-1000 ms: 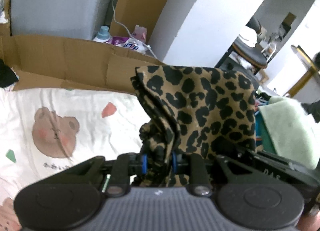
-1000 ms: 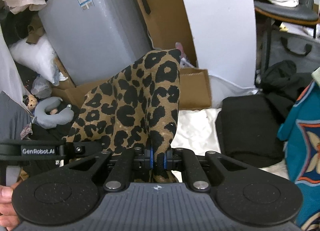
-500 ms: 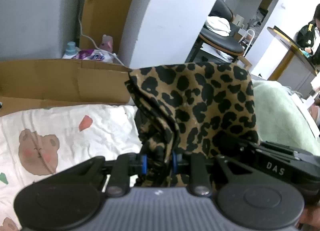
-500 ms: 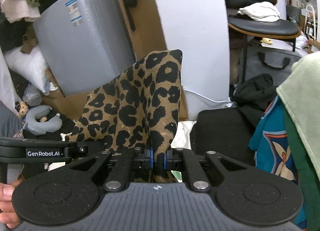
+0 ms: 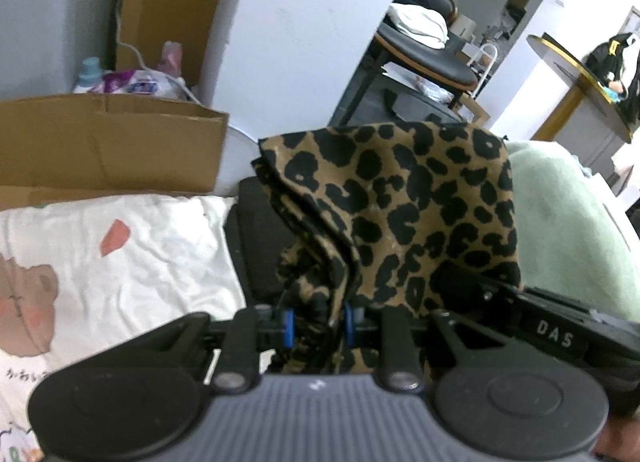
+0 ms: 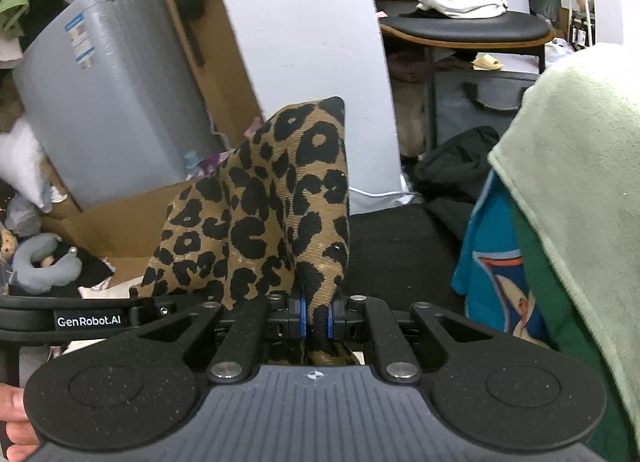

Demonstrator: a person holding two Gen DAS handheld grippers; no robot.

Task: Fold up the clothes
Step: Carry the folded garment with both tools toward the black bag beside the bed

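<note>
With the left tool [image 5: 316, 322] and right tool [image 6: 316, 320] each clamped on the leopard-print garment [image 5: 400, 213], held aloft between them, keep both grips firm and level so its layers stay aligned.

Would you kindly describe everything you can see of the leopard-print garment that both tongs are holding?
The leopard-print garment is tan with black spots, in a ribbed, corduroy-like weave. It is bunched into several layers and held up off the bedding, its folded edges stacked on one side. The left tongs are shut on a thick bundle of it; the right tongs pinch a dark-edged fold. A corner stands up in the right wrist view. What kind of garment it is cannot be told.
</note>
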